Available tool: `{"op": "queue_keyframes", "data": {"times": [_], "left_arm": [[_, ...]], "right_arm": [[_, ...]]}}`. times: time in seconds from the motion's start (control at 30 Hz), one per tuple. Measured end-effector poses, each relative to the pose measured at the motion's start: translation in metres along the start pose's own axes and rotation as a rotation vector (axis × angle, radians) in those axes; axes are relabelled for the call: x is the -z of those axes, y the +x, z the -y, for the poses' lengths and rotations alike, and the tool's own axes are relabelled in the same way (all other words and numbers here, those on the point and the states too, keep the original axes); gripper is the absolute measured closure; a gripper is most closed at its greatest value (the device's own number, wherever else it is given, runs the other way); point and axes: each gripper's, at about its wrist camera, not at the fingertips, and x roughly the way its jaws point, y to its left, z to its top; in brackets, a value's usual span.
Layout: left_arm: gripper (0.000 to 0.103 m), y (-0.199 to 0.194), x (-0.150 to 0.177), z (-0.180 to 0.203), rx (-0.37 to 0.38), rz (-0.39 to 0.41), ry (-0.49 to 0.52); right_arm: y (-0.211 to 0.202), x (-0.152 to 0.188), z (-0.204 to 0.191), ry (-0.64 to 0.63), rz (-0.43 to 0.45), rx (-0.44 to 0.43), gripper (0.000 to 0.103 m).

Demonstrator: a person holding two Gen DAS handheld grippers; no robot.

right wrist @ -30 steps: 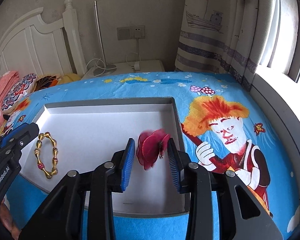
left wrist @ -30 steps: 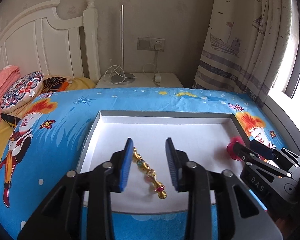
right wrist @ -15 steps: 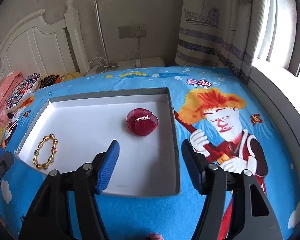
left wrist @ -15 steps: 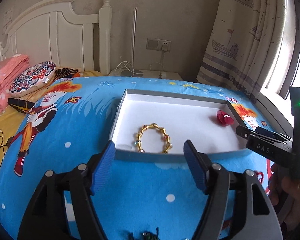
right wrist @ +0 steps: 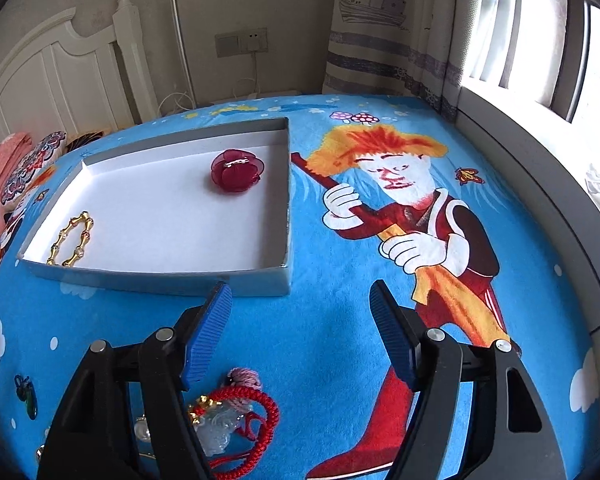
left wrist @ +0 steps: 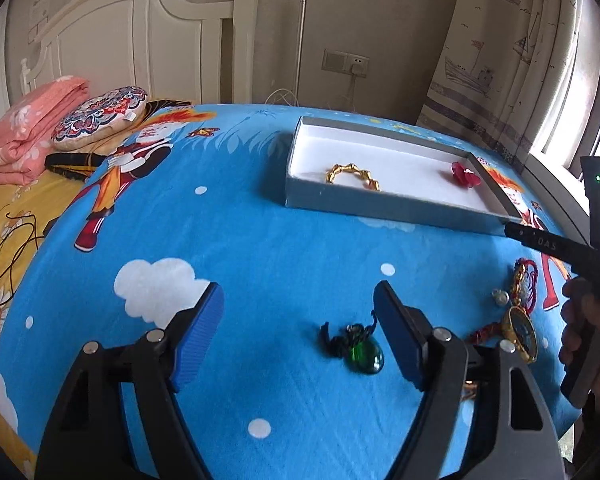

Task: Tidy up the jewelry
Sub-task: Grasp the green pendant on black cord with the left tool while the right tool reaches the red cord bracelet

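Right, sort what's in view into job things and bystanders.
Job:
shallow grey tray with white floor
gold beaded bracelet
red flower-shaped ring box
green glass pendant on dark cord
red braided cord charm
gold wristwatch

Lying about:
patterned round cushion
folded pink blanket

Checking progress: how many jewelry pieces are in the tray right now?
2: a gold bracelet at the tray's near-left corner, and a red flower piece toward its far right. Nothing else shows inside.

Left gripper [left wrist: 298, 312] angled downward, jaws spread wide, nothing between the pads. Right gripper [right wrist: 300, 312] likewise angled down, jaws apart and empty. Right hand [left wrist: 588, 332] wraps its handle
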Motion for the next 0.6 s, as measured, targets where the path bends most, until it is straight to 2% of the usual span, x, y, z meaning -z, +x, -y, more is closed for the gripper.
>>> {"op": "queue_keyframes", "data": {"times": [0.1,0.23,0.33,0.47,0.6], "left_arm": [[0.028,-0.002,0.012,0.0,0.0,-0.023,0.009],[0.029,0.0,0.022,0.012,0.039,-0.041,0.055],[0.035,0.002,0.023,0.02,0.06,-0.047,0.072],[0.05,0.013,0.026,0.026,0.06,-0.076,0.091],[0.055,0.018,0.028,0.035,0.033,-0.069,0.14]], "right_arm": [[0.006,-0.001,0.005,0.01,-0.006,0.011,0.036],[0.012,-0.004,0.012,0.035,-0.015,0.008,0.036],[0.014,-0.006,0.016,0.042,-0.017,0.007,0.036],[0.01,-0.005,0.021,0.038,-0.002,0.003,0.034],[-0.001,0.003,0.029,0.041,0.005,-0.017,0.028]]}}
